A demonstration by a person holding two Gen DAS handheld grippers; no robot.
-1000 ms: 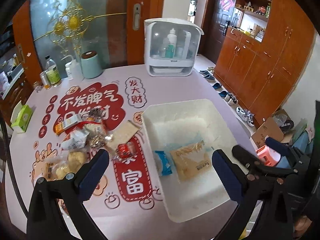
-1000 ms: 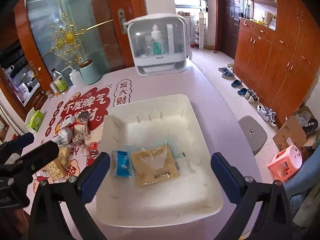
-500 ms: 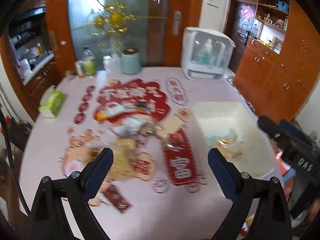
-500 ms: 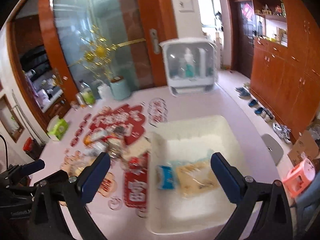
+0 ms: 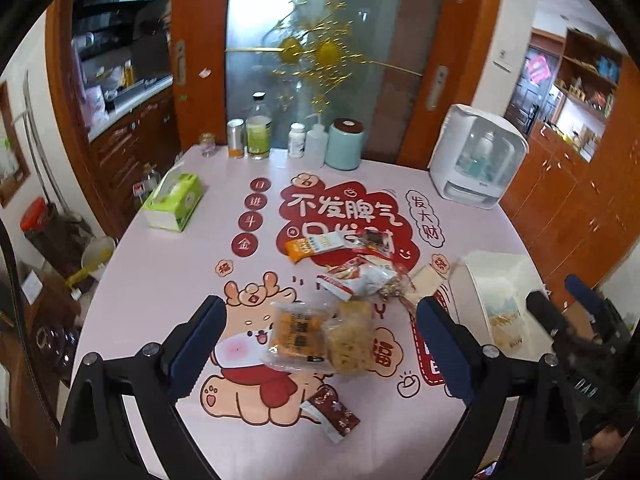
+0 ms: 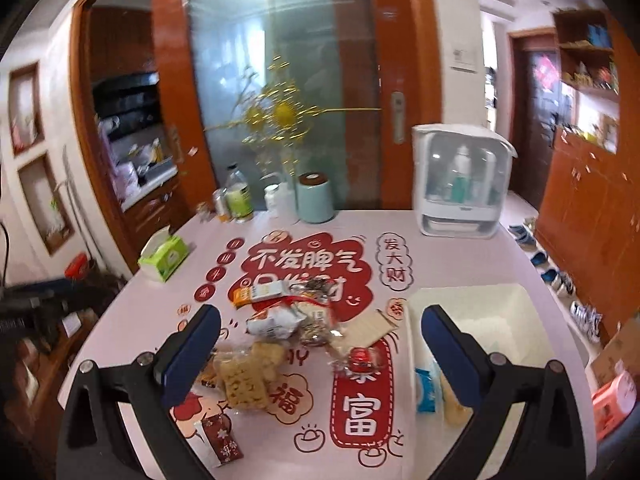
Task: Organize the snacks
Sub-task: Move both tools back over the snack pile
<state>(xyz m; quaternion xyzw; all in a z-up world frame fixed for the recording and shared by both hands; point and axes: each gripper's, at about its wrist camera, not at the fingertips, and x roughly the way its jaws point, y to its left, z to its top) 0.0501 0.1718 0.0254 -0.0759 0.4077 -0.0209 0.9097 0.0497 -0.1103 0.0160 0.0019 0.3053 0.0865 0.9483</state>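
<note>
A heap of snack packets lies mid-table: two clear packs of yellow crackers (image 5: 298, 330) (image 5: 352, 338), a red-white bag (image 5: 356, 278), an orange bar (image 5: 316, 246) and a dark red packet (image 5: 334, 414) nearest me. The white bin (image 5: 496, 280) stands at the right and holds a tan pack (image 5: 506, 326); in the right wrist view the bin (image 6: 480, 304) also holds a blue packet (image 6: 426, 390). My left gripper (image 5: 320, 354) is open and empty above the cracker packs. My right gripper (image 6: 320, 354) is open and empty between the heap (image 6: 288, 320) and the bin.
A green tissue box (image 5: 172, 202) sits at the left. Bottles and a teal canister (image 5: 344, 144) line the far edge. A white steriliser cabinet (image 5: 476, 164) stands far right. A small red packet (image 6: 360, 358) and a tan flat pack (image 6: 370, 328) lie beside the bin.
Both grippers swung left, away from the bin and toward the snack heap. Both stayed open and empty.
</note>
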